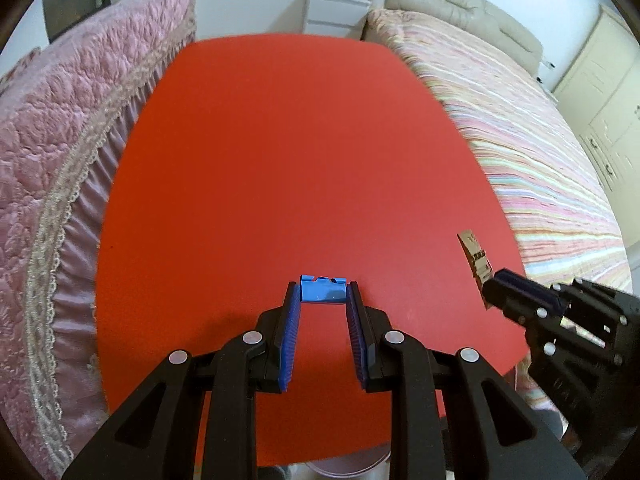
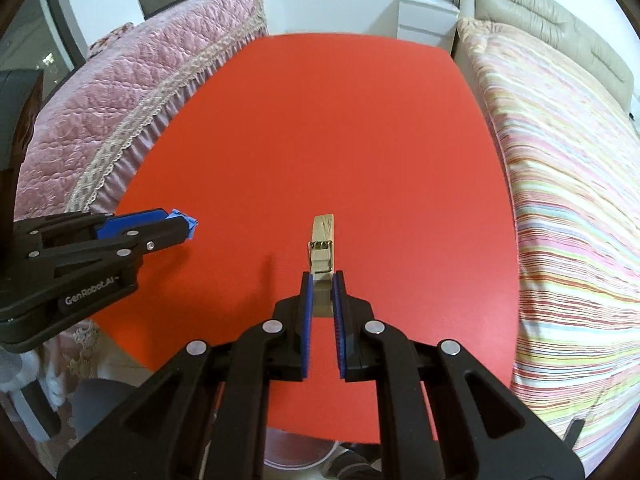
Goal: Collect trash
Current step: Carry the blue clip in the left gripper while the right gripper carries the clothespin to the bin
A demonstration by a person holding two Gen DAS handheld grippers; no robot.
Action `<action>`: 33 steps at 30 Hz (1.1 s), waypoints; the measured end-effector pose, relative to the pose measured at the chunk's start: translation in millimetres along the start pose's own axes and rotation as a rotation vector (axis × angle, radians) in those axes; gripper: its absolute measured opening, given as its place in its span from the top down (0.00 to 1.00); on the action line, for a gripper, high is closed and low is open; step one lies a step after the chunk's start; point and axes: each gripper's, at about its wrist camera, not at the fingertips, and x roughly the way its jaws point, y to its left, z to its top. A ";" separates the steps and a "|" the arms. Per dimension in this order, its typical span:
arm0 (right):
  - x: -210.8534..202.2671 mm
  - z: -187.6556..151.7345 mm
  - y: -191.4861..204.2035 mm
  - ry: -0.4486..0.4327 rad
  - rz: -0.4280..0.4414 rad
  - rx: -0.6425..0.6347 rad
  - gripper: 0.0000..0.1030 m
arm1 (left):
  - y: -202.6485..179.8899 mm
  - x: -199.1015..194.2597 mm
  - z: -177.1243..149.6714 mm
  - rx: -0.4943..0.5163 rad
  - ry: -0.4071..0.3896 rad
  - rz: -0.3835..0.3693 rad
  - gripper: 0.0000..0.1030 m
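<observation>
Red desk [image 1: 280, 160] is being crossed by both tools, each already loaded with a piece of trash. A small blue plastic clip [image 1: 323, 289] is being pinched at the very tips of the left hand-held gripper [image 1: 323, 300], its fingers drawn in against the clip's two sides, and it is being carried just above the surface. A wooden clothespin [image 2: 322, 246] is being gripped by its tail end in the right hand-held gripper [image 2: 322, 292], the fingers pressed narrowly onto it, with most of the peg sticking forward over the desk. A pale rim is being glimpsed below the near edge of the desk; it is probably a bin [image 2: 296, 454], though too little is shown to be sure. Both pinches should be kept firm while the pieces are being carried, since each is being held only at the tips; the release should be made once each piece is hanging squarely over the opening.
</observation>
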 end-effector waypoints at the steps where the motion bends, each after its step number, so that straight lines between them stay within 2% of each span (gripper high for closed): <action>1: -3.6 -1.8 1.1 -0.006 -0.001 -0.005 0.91 | -1.6 -5.2 -3.3 0.013 -0.011 -0.001 0.77; 16: -73.5 -66.6 13.9 -0.082 0.075 -0.091 0.91 | -21.9 -71.4 -70.0 0.140 -0.131 -0.073 0.77; 33: -108.1 -130.2 26.2 -0.058 0.154 -0.145 0.91 | -39.0 -94.9 -133.1 0.230 -0.124 -0.122 0.77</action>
